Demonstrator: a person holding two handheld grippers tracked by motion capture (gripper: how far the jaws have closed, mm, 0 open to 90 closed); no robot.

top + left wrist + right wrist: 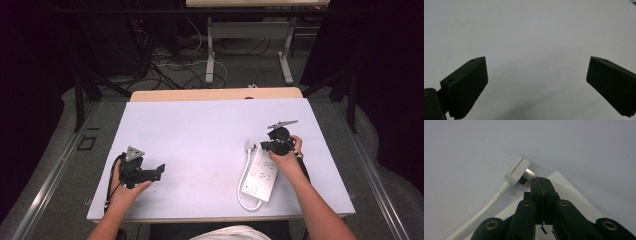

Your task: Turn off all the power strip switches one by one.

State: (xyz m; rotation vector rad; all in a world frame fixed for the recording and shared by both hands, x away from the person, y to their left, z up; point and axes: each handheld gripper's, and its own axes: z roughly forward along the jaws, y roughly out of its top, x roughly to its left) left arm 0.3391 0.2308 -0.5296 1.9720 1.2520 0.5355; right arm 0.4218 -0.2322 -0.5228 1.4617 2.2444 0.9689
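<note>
A: What lay on the surface [200,125]?

B: A white power strip [260,175] lay toward its right front part, long axis running roughly front to back, with its white cable [242,187] looping along its left side and around its near end. The cable ended in a white plug [249,145] lying on the surface just beyond the strip's far left corner.

A: How did the right claw [268,146] stand?

B: Its jaws were pressed together, tips over the strip's far end. In the right gripper view the closed tips [541,181] sat right at the plug's [518,170] metal prongs [530,173]; whether they touched the prongs could not be told. The right hand [287,157] gripped the tool above the strip.

A: And the left claw [160,170]?

B: It rested low near the surface's left front, held by the left hand [127,190], well apart from the strip. In the left gripper view its jaws stood wide apart over bare surface [536,37], with nothing between them.
</note>
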